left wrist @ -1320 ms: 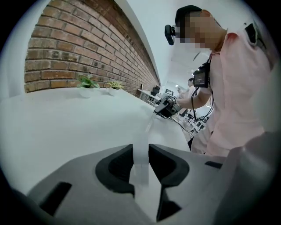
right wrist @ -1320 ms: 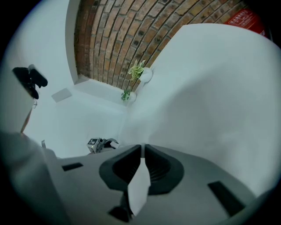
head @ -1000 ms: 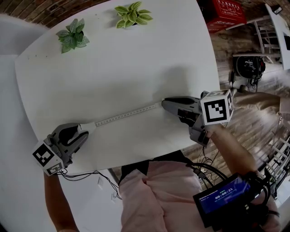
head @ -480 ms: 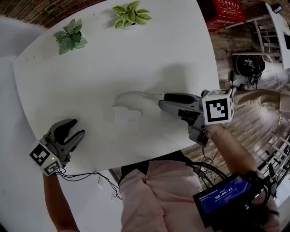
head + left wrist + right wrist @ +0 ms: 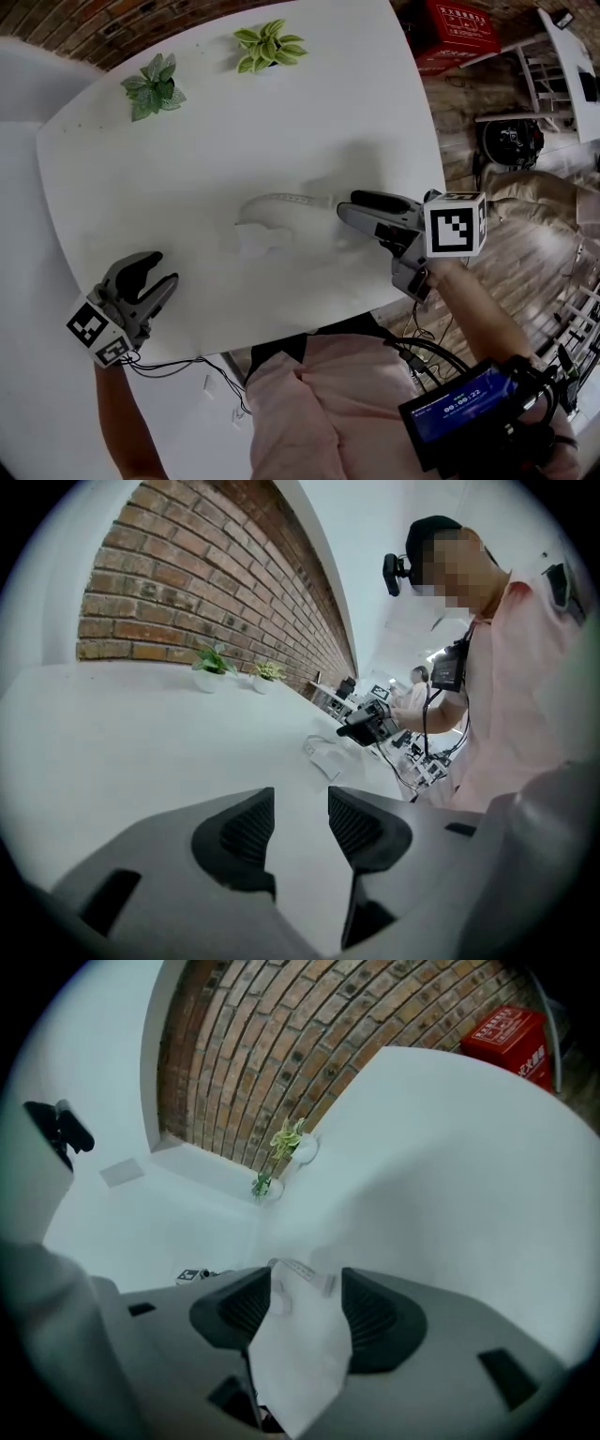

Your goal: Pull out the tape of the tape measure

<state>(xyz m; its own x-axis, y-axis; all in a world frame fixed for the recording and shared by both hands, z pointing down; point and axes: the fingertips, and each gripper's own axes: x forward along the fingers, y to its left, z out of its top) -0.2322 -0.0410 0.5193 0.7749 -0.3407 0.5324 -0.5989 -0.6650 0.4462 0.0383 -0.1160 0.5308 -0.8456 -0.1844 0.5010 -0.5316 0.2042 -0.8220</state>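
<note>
Checking head view: tape measure [image 5: 255, 236] on table [image 5: 187, 141]; short slack tape [image 5: 281, 198] curls toward right gripper [image 5: 345, 204].
Left gripper view: left gripper [image 5: 300, 801] jaws just been opening, nothing between.
Right gripper view: jaws just been opening; tape [image 5: 302, 1271] loose at tips, unpressed.
Progress: some tape out, both let go; pull judged over.

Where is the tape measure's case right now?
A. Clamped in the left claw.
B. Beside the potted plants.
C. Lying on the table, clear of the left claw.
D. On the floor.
C: the tape measure lies on the table, and the left claw stands open with nothing between its jaws.
</note>
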